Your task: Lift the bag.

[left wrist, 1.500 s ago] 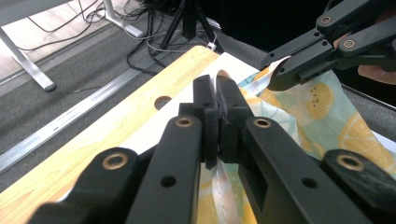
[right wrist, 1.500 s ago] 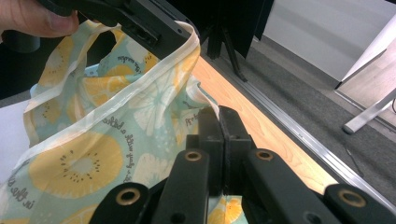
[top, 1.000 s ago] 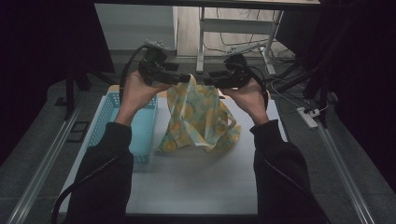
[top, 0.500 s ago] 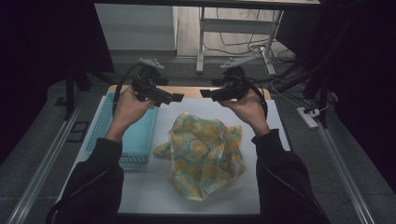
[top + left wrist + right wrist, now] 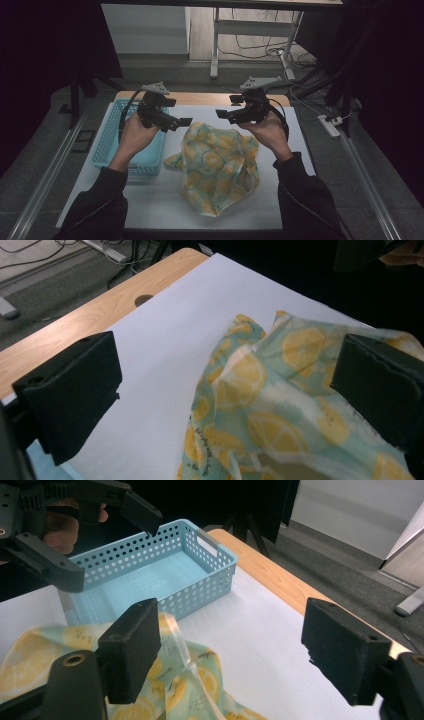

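The lemon-print cloth (image 5: pixel 220 167) lay crumpled at the surface's middle, released by both grippers' just-opened jaws, folding or basketing undone.

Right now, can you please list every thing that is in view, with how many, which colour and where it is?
lemon-print bag: one, pale green with yellow lemons, crumpled on the white sheet between the two hands.
basket: one, light blue, perforated walls, on the left part of the table, nothing seen inside.
white sheet: one, white, covering most of the table top.
table: one, light wood, far edge bare.
power strip: one, white, on the floor at right.
left hand-held gripper: one, black, jaws open, above the bag's left side.
right hand-held gripper: one, black, jaws open, above the bag's far edge.
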A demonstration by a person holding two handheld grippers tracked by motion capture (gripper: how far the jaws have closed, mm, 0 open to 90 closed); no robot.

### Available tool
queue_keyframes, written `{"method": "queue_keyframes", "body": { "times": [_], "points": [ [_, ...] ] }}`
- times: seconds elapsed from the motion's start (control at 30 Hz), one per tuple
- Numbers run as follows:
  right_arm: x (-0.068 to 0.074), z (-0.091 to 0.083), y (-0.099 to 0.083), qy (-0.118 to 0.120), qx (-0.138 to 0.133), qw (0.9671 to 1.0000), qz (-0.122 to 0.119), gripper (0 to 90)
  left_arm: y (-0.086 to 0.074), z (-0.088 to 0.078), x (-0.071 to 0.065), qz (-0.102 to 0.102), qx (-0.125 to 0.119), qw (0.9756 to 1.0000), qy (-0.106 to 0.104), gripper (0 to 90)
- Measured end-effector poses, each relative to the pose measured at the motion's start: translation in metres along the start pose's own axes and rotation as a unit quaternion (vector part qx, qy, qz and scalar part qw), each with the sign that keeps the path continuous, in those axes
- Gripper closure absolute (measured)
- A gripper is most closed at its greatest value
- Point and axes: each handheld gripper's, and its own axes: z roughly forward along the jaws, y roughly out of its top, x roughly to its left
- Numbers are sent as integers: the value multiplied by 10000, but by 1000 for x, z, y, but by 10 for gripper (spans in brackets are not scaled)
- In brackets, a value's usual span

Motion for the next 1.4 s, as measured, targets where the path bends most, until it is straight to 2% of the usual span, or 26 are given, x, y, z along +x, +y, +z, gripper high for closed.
{"method": "queue_keyframes", "body": {
  "times": [0.13, 0.47, 0.53, 0.63, 0.83, 0.97, 1.27, 1.4],
  "points": [
    [1, -3, -10, 6, -8, 10000, 67, 200, -11, -4, 0, -52, 30, 10000, -23, 0],
    [2, -13, -37, -103, 84, 9998, 154, 159, -40, -14, -7, -48, -11, 9999, 97, 1],
    [3, -16, -42, -119, 105, 9997, 180, 148, -47, -16, -7, -112, -30, 9999, 74, 2],
    [2, -19, -50, -147, 193, 9994, 246, 141, -55, -18, -8, -89, 15, 9998, 164, 1],
    [-4, -27, -65, -327, 226, 9987, 333, 72, -73, -21, -10, -176, 159, 9994, 254, 0],
    [-5, -35, -78, -466, 240, 9980, 356, 36, -85, -25, -11, -283, 134, 9990, 314, 0],
    [1, -52, -106, -579, 272, 9970, 424, 8, -118, -35, -18, -426, 141, 9977, 516, 0],
    [6, -57, -119, -773, 292, 9957, 411, 0, -131, -41, -24, -493, 142, 9971, 568, 0]
  ]
}}
